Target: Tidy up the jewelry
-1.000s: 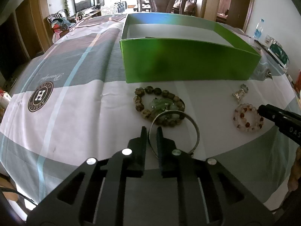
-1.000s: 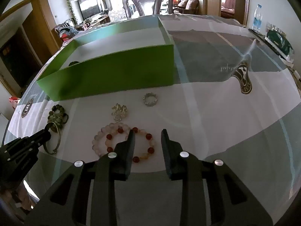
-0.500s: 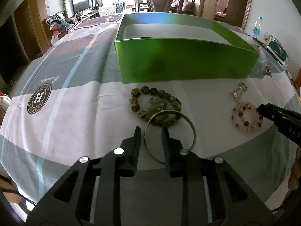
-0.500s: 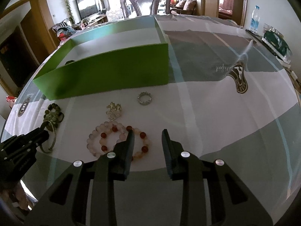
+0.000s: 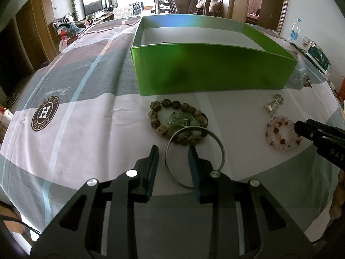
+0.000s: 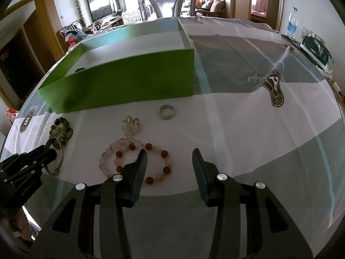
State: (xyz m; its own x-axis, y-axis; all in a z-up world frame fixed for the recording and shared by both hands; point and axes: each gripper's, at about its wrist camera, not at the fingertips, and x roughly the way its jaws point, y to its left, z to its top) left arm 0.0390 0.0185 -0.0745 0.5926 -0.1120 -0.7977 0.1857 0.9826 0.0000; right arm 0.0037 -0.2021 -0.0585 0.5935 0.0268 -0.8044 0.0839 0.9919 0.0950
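Two bracelets (image 5: 177, 123) lie before green box (image 5: 211, 71).

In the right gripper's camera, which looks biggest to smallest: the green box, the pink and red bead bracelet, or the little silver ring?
1. Green cardboard box
2. Pink and red bead bracelet, though it lies nearer the camera
3. Small silver ring

The tablecloth (image 5: 71, 142) carries a round brown emblem (image 5: 44, 113) with a big "H" (the ring lettering around it and the script beside it are upside down, not legible); the right gripper (image 5: 323, 139) body shows "DAS"
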